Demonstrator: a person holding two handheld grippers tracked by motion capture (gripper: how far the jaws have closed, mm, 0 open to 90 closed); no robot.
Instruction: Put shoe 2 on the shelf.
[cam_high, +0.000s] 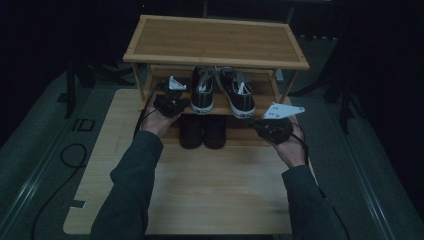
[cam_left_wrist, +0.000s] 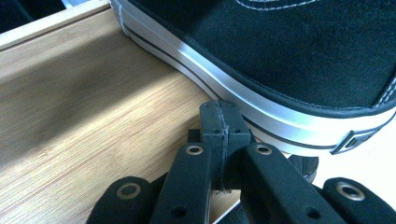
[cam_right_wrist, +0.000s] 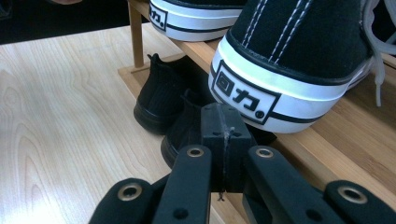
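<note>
Left tool (cam_left_wrist: 219, 122) clenched, nothing between jaws, tips just at white sole edge of left sneaker (cam_left_wrist: 289, 60); reads as lined up to nudge or square the shoe, not to pick it up. Right tool (cam_right_wrist: 223, 133) likewise clenched & empty, held just below and in front of heel of right sneaker (cam_right_wrist: 299, 60), logo patch facing it; prob. set to push that heel back, since it overhangs front lip of shelf. In high view, left tool (cam_high: 170, 102) and right tool (cam_high: 272, 127) flank the pair, one hand per shoe. Both sneakers on middle shelf (cam_high: 220, 106) of bamboo shoe rack (cam_high: 215, 42), toes inward, laces loose. Black boots (cam_high: 202, 131) on bottom tier, heels out, well below tools. Top tier bare. Rack at far end of pale wood surface (cam_high: 200, 190), near half free. Room dark; grey floor (cam_high: 30, 150), black cable (cam_high: 72, 155) looping at left.
</note>
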